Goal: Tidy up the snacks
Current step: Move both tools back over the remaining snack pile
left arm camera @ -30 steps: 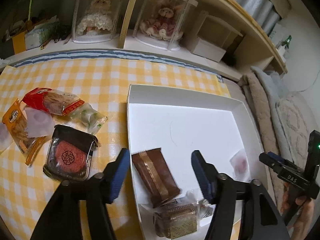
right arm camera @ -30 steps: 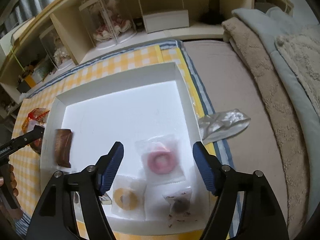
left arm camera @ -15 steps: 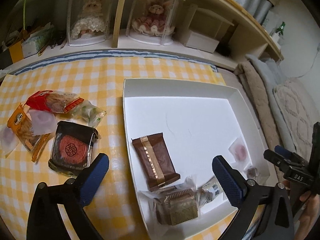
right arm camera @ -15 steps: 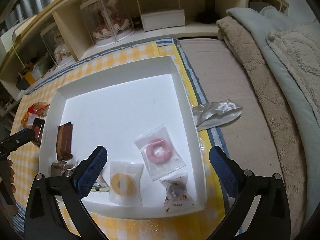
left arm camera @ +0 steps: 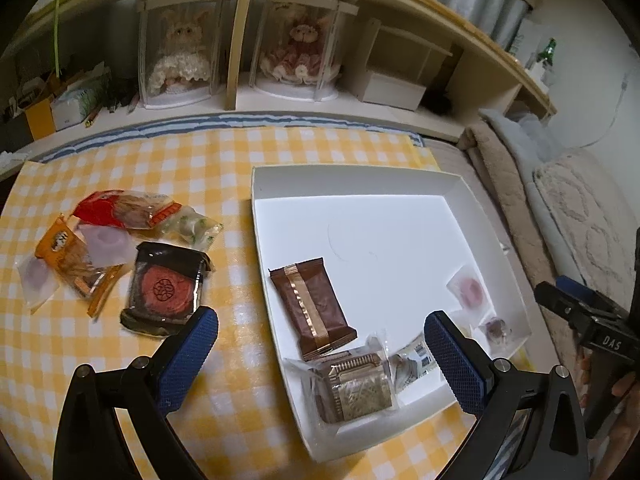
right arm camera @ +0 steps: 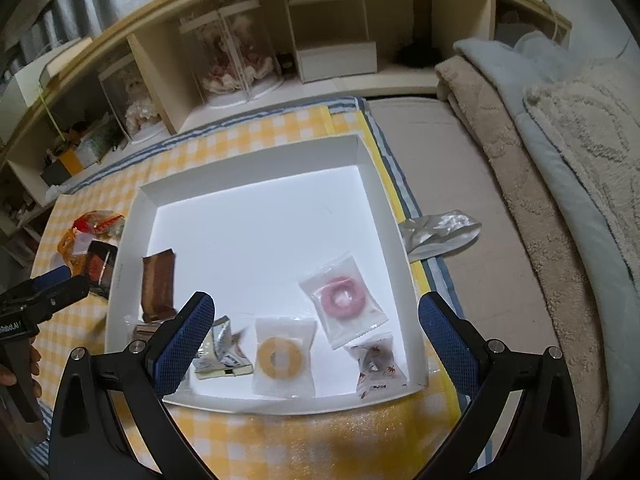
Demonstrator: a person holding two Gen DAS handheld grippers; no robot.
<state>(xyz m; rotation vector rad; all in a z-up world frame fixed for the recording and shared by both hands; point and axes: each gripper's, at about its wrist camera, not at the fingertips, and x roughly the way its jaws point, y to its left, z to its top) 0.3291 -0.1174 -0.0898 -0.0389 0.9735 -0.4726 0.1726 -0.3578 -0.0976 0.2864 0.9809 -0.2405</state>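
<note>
Left gripper [left arm camera: 320,350]: jaws spread to their widest, blue pads clear of every packet; nothing held. It hangs above the near left part of the tray.
Right gripper [right arm camera: 316,338]: jaws likewise fully apart, holding nothing, above the tray's near edge.
Gold-patterned packet [left arm camera: 356,388]: nearest item in the left view, lying in the tray's near corner, between the left pads but below them.
Brown bar [left arm camera: 312,308]: flat in the tray just beyond the gold packet, its near end overlapping it.
Silver wrapper [right arm camera: 220,350]: on the tray floor beside the right gripper's left pad.
Yellow ring biscuit [right arm camera: 282,356]: sealed in a clear pouch, in the tray's near part.
Small dark sweet [right arm camera: 378,362]: in the tray's near right corner.
Pink ring biscuit [right arm camera: 342,298]: in its pouch, just beyond the yellow one.
White tray [left arm camera: 360,184]: on the yellow checked cloth [left arm camera: 140,160]; its far half bare.
Unsorted snacks: dark round-patterned packet [left arm camera: 166,288], orange packet [left arm camera: 66,256], red packet [left arm camera: 120,212] and pale pouches clustered on the cloth left of the tray.
Crumpled silver bag [right arm camera: 440,230]: off the cloth, right of the tray.
Shelf [left arm camera: 280,100]: farthest, with two cased dolls.
</note>
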